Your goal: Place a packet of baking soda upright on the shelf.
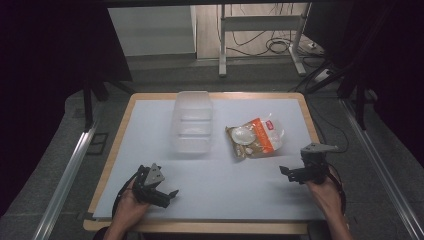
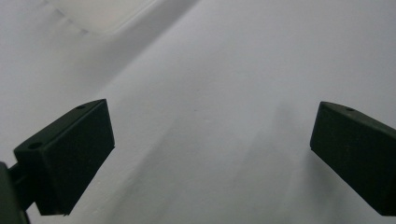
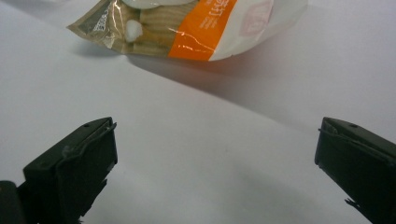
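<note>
Orange-striped snack bag lies far-left of the right tongs, nearer them than the left tongs; both tongs gape, holding nothing.

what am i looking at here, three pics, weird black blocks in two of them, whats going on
A person sits at a table with a hand-held grasping tool in each hand: the left tool and the right tool. The high view looks down from above. The other two pictures come from cameras riding on each tool; the black blocks are that tool's own jaws, spread wide with nothing between them. On the white surface lie a clear plastic container and, to its right, a snack packet with an orange band. The right gripper view faces that packet. Nothing is held.
</note>
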